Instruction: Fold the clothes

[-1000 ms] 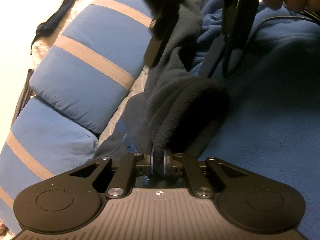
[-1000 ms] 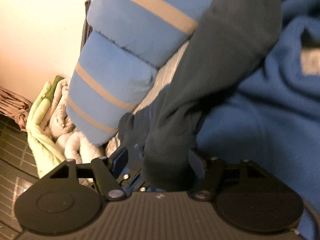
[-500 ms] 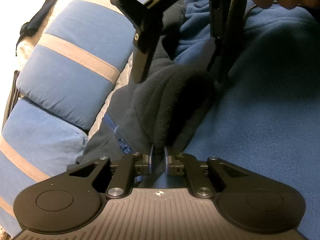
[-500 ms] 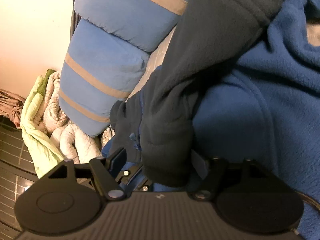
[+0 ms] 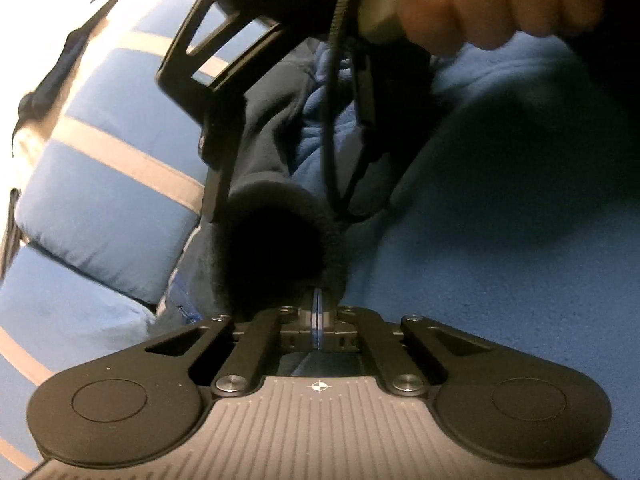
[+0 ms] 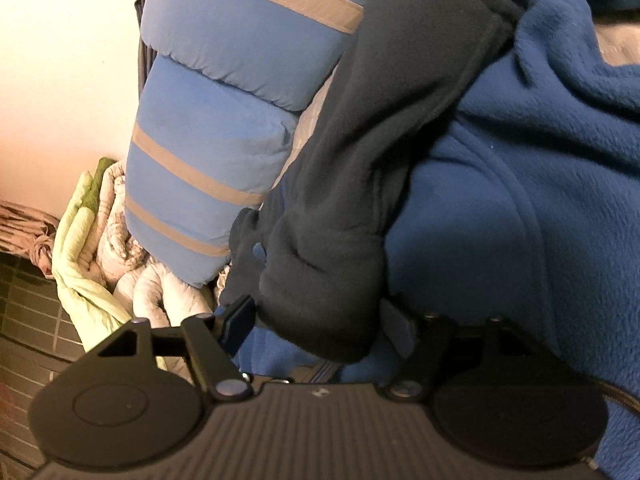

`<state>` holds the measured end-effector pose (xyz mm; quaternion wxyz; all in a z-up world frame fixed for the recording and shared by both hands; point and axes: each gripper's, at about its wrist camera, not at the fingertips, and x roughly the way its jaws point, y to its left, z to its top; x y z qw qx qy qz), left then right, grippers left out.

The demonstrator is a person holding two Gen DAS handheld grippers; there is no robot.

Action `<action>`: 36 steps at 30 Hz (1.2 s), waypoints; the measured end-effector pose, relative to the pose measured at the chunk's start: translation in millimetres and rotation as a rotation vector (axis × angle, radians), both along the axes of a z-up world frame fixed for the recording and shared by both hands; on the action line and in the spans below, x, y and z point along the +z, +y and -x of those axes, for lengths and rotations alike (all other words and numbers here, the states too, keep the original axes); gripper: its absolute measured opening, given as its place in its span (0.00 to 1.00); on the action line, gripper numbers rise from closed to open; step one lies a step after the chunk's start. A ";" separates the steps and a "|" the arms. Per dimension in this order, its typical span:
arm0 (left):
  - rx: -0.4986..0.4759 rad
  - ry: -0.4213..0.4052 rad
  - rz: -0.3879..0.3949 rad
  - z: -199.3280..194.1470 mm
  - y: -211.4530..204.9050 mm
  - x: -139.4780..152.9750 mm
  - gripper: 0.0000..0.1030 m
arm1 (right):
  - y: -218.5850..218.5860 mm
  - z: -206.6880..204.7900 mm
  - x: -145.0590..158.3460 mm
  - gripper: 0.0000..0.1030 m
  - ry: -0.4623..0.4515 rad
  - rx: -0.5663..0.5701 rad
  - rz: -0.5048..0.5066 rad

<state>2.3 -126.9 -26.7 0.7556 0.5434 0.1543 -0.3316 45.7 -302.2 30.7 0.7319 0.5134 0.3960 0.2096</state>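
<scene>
A dark navy fleece sleeve (image 6: 360, 184) lies draped over a brighter blue fleece garment (image 6: 520, 208) that fills the right side of both wrist views. Beside the fleece, on the left, sits a padded blue cushion (image 6: 224, 120) crossed by tan stripes.

The left gripper (image 5: 318, 320) has its two fingers pressed together, the blue pads meeting with almost no gap. The round cuff opening of the sleeve (image 5: 280, 248) sits right at the fingertips. Whether a thin edge of the cuff is pinched between the pads cannot be told.

The right gripper (image 6: 320, 320) is wide apart but closing slowly, with the bunched end of the dark sleeve lying between its fingers (image 6: 238, 316). The cloth fills most of the gap; whether the pads already press on it is unclear. In the left wrist view the same gripper appears from the front, held from above by a hand (image 5: 492, 4), with a black cable (image 5: 332, 120) hanging down.

At far left of the right wrist view, pale green and grey bedding (image 6: 104, 248) is heaped on a dark tiled floor (image 6: 28, 340).

No brand, label or writing can be read anywhere.
</scene>
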 end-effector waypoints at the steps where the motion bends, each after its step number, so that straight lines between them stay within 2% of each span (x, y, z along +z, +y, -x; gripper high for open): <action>1: 0.005 -0.012 0.011 -0.2 0.9 1.3 0.03 | -0.9 0.2 -0.6 0.74 0.003 -0.004 -0.007; 2: 0.010 -0.029 0.021 -0.6 2.0 2.4 0.04 | -2.1 0.3 -1.3 0.74 0.007 -0.010 -0.018; 5: 0.033 -0.151 0.020 -9.3 4.2 1.0 0.09 | -6.9 1.7 -4.3 0.75 0.017 -0.028 -0.050; 8: 0.048 -0.214 0.053 -16.2 4.3 2.7 0.19 | -9.8 2.3 -6.1 0.75 0.024 -0.038 -0.070; 10: 0.061 -0.240 0.064 -16.6 0.5 2.3 0.34 | -11.0 2.3 -6.7 0.75 0.026 -0.042 -0.078; 11: 0.069 -0.249 0.060 -19.0 -2.3 0.0 0.35 | -14.6 3.6 -8.9 0.76 0.026 -0.040 -0.078; 15: 0.106 -0.320 0.016 -14.6 -9.1 -4.6 0.37 | -23.6 6.3 -13.6 0.76 0.027 -0.036 -0.081; 20: 0.084 -0.315 0.065 -2.2 -2.0 4.0 0.37 | -30.0 8.5 -16.1 0.76 0.034 -0.046 -0.100; 24: 0.110 -0.380 0.094 2.6 -0.4 10.0 0.37 | -32.6 10.7 -17.0 0.76 0.035 -0.049 -0.103; 28: 0.127 -0.385 0.088 -11.6 -5.1 7.8 0.45 | -36.8 12.6 -19.4 0.77 0.035 -0.046 -0.102; 32: 0.108 -0.314 0.054 -29.4 -10.6 -2.3 0.43 | -28.8 8.5 -15.8 0.77 0.035 -0.048 -0.102; 33: 0.093 -0.281 0.052 -30.5 -10.3 -3.4 0.23 | -24.8 6.6 -14.4 0.77 0.035 -0.050 -0.105; 34: 0.090 -0.244 0.047 -28.8 -10.3 -2.3 0.08 | -20.9 4.8 -13.0 0.77 0.035 -0.052 -0.108; 36: 0.082 -0.176 0.034 -24.6 -9.9 0.0 0.07 | -18.5 3.2 -12.4 0.77 0.037 -0.057 -0.116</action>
